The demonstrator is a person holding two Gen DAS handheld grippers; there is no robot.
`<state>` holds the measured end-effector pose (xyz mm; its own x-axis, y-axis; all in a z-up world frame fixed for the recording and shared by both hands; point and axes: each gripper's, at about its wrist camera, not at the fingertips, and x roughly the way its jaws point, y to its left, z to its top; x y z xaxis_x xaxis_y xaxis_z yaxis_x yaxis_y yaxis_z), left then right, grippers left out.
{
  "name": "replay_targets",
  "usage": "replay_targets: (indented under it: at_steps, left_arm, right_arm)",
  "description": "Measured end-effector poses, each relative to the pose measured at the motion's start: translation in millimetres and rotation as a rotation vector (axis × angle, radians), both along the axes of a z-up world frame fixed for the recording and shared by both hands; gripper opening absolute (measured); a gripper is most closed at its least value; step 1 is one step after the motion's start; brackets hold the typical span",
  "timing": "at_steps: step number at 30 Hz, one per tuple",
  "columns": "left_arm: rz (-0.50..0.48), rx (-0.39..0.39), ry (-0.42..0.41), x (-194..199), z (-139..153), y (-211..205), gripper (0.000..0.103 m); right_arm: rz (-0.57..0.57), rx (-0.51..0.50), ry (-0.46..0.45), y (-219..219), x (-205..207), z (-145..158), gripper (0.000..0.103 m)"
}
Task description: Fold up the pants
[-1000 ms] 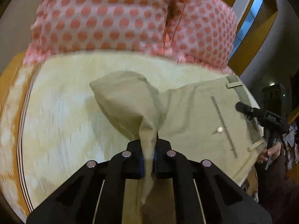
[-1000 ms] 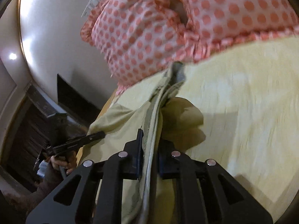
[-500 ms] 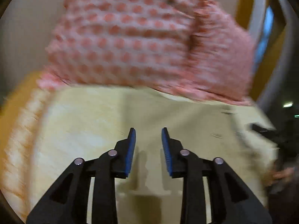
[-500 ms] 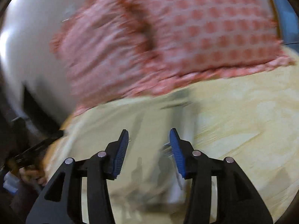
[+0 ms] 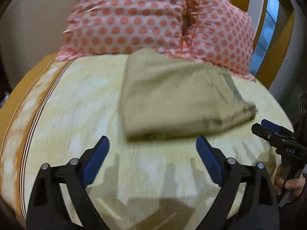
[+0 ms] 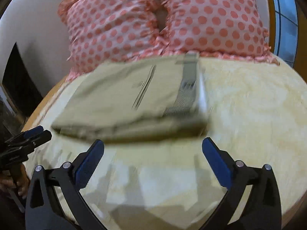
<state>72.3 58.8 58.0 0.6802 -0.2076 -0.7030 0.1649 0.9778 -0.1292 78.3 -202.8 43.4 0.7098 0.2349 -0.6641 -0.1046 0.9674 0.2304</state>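
Both claws, clamped on cloth 1 s ago, now off & wide open: left gripper (image 5: 151, 153), right gripper (image 6: 153, 154). Folded khaki cotton pants (image 5: 172, 99) lie flat on yellow bedspread (image 5: 76, 115) near polka-dot pillows (image 5: 134, 19); fold prob. done.

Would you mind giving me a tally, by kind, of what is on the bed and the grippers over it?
Folded khaki pants: 1
Pink polka-dot pillows: 2
Grippers, left gripper and right gripper, both open: 2
Total: 5

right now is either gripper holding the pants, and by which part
Nothing is held. The left gripper and the right gripper are both open and empty, short of the folded pants, which lie free on the bed.
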Motion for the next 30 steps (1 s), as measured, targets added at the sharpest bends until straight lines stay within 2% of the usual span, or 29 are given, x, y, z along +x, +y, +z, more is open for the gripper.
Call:
replay_targets:
  at_steps: [3, 5, 6, 10, 15, 30]
  left_arm:
    - [0.039, 0.025, 0.021, -15, -17, -1, 0.097]
    - [0.054, 0.033, 0.027, -21, -24, 0, 0.098]
    - [0.065, 0.052, 0.012, -26, -26, 0, 0.101]
    - [0.099, 0.159, -0.028, -36, -32, -9, 0.101]
    - [0.11, 0.137, -0.08, -42, -34, -5, 0.101]
    - [0.11, 0.137, -0.085, -42, -34, -5, 0.101]
  right_arm:
    - [-0.018, -0.026, 0.011, 12, -14, -13, 0.102]
    - [-0.051, -0.102, -0.012, 22, -23, -15, 0.102]
    - [-0.061, -0.141, -0.025, 29, -26, -17, 0.102]
    - [-0.096, -0.193, -0.051, 39, -36, -24, 0.102]
    - [-0.104, -0.188, -0.087, 38, -41, -26, 0.102]
    - [-0.108, -0.188, -0.087, 39, -40, -26, 0.102]
